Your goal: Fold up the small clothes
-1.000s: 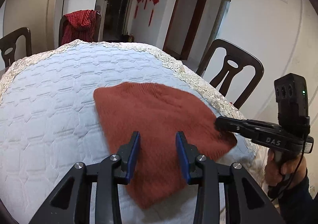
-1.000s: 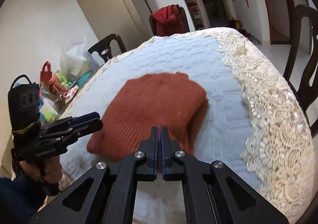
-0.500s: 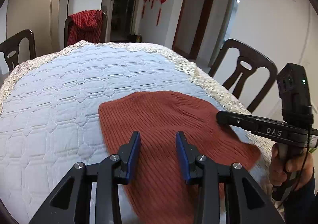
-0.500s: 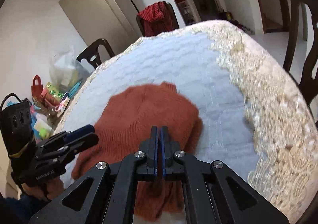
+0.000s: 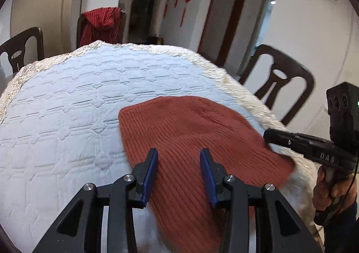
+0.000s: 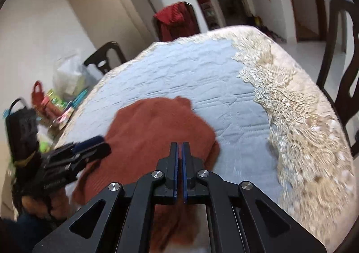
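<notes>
A rust-red knitted garment (image 5: pixel 190 131) (image 6: pixel 157 131) lies flat on the pale blue quilted tablecloth (image 5: pixel 67 107), near the table's front right edge. Just above its near part hovers my left gripper (image 5: pixel 178 152); its jaws are opening, and nothing is pinched between the blue pads. The same gripper (image 6: pixel 103 144) shows at the garment's left side in the right wrist view. My right gripper (image 6: pixel 179 144) is shut over the garment's near right part, and I see no cloth between its pads. Its tip (image 5: pixel 267 136) sits at the garment's right edge. Fabric runs on under it, blurred.
A cream lace border (image 6: pixel 291 107) rings the table. Dark wooden chairs (image 5: pixel 278 82) (image 6: pixel 343 62) stand close by, one draped with a red cloth (image 5: pixel 101 24). Bags and colourful clutter (image 6: pixel 56 100) sit past the table's left side. A hand (image 5: pixel 329 185) grips the right tool.
The garment sits further right in the left wrist view and nearer in the right wrist view, its near part now under the right gripper. The right gripper's tip has gone from on the garment to its edge.
</notes>
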Available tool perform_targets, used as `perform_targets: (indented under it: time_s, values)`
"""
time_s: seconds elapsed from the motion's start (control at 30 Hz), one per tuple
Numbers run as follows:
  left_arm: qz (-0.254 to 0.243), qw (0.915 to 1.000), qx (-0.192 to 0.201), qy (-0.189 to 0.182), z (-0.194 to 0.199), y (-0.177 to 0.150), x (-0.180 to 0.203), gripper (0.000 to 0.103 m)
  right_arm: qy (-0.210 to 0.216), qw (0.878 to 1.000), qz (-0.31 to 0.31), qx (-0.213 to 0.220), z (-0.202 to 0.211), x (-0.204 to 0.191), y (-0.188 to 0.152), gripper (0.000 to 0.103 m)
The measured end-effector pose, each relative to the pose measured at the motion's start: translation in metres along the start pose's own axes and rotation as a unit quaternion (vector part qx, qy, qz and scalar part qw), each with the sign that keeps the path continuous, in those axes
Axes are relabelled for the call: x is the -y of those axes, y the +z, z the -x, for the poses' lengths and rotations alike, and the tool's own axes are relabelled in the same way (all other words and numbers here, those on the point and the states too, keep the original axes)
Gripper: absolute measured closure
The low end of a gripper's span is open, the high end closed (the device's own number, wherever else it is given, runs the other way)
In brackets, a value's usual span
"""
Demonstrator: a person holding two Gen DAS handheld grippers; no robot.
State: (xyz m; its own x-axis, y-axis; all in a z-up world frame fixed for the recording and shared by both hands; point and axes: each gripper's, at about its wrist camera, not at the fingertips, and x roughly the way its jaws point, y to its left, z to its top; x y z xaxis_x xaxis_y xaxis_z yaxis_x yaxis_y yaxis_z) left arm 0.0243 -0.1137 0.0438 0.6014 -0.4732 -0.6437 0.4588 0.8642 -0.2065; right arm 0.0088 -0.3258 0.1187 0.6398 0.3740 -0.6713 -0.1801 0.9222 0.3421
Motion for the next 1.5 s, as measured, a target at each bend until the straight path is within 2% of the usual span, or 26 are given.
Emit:
perform_targets:
  time_s: [0.17, 0.23, 0.3, 0.37, 0.63, 0.8, 0.87, 0.97, 1.2, 1.37, 1.5]
  values:
    - [-0.021, 0.9992, 0.004, -0.034, 0.028, -0.022, 0.015, 0.063, 0.010, 0.998, 0.054, -0.008, 0.026, -0.023, -0.029, 0.101]
    - [-0.030, 0.9992, -0.013, -0.024, 0.019, -0.033, 0.017, 0.065, -0.001, 0.998, 0.053, -0.027, 0.020, -0.019, -0.040, 0.101]
    - [-0.034, 0.9993, -0.012, -0.014, 0.016, -0.038, 0.017, 0.066, -0.010, 0.998, 0.029, -0.049, 0.006, -0.009, -0.045, 0.103]
    - [-0.036, 0.9993, -0.008, -0.009, 0.017, -0.038, 0.018, 0.066, -0.004, 0.999, 0.026, -0.044, 0.003, -0.008, -0.047, 0.103]
    - [-0.035, 0.9992, -0.006, 0.017, 0.019, -0.039, 0.022, 0.065, -0.007, 0.999, 0.012, -0.040, 0.005, -0.012, -0.043, 0.103]
    - [-0.027, 0.9990, 0.001, 0.036, 0.026, -0.032, 0.023, 0.065, 0.002, 1.000, 0.009, -0.007, 0.022, -0.019, -0.033, 0.099]
    - [-0.023, 0.9988, 0.003, 0.043, 0.027, -0.030, 0.021, 0.063, 0.002, 1.000, 0.008, 0.000, 0.025, -0.019, -0.031, 0.089]
    - [-0.014, 0.9988, 0.006, 0.047, 0.029, -0.027, 0.017, 0.059, -0.001, 1.000, 0.005, 0.005, 0.026, -0.019, -0.029, 0.080]
    - [-0.005, 0.9984, 0.011, 0.055, 0.025, -0.022, 0.012, 0.056, 0.008, 1.000, 0.003, 0.013, 0.020, -0.021, -0.023, 0.079]
    - [0.009, 0.9983, -0.006, 0.057, 0.011, -0.024, 0.006, 0.056, -0.007, 1.000, -0.017, -0.017, 0.000, -0.008, -0.026, 0.079]
    - [0.011, 0.9984, -0.005, 0.055, 0.011, -0.022, 0.003, 0.056, -0.004, 0.999, -0.028, -0.016, 0.001, -0.003, -0.024, 0.079]
